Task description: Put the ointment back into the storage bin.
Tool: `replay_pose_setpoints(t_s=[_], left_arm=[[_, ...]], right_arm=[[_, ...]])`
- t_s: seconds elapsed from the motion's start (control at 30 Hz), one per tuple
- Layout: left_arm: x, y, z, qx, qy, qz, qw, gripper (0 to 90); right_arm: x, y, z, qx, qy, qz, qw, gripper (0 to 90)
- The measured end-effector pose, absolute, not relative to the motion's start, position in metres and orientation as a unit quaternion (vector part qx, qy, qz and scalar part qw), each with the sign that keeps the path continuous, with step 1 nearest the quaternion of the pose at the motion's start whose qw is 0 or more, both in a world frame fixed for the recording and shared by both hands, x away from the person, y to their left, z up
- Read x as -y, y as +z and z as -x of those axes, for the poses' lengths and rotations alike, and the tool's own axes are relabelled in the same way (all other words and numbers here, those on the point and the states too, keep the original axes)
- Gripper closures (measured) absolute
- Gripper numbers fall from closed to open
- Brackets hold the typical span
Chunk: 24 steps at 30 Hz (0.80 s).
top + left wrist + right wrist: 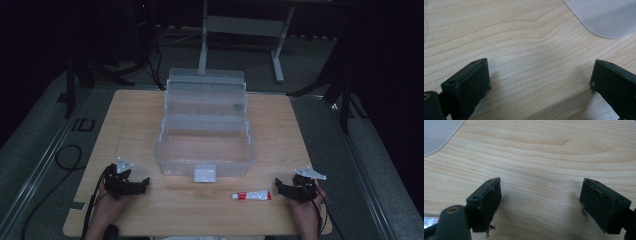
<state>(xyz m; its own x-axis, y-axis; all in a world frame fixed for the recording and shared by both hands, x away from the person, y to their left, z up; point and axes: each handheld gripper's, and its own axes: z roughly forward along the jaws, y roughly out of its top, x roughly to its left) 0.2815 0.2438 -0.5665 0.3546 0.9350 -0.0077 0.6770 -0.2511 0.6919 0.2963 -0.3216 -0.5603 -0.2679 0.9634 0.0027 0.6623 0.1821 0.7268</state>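
Lying unreadable, red-white tube (251,195), clear box (205,145)

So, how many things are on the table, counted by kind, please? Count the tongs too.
Clear box: 1
Tube: 1
Tongs: 2, left and right
Total: 4
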Motion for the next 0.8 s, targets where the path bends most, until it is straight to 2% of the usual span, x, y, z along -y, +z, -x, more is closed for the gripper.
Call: replay_pose_setpoints(t_s=[0.43, 0.63, 0.8], left_arm=[[-0.243, -0.566, -0.282, -0.53, 0.209, -0.762, 0.309, 2.7], [-0.243, -0.566, -0.282, -0.53, 0.209, -0.762, 0.309, 2.7], [-0.243, -0.567, -0.282, -0.53, 0.209, -0.762, 0.309, 2.7]], right_arm=[[0.322, -0.56, -0.296, -0.733, 0.317, -0.554, 0.237, 17.3], [0.323, -0.553, -0.292, -0.728, 0.332, -0.555, 0.226, 24.0], [0.32, -0.537, -0.288, -0.738, 0.333, -0.534, 0.245, 26.4]])
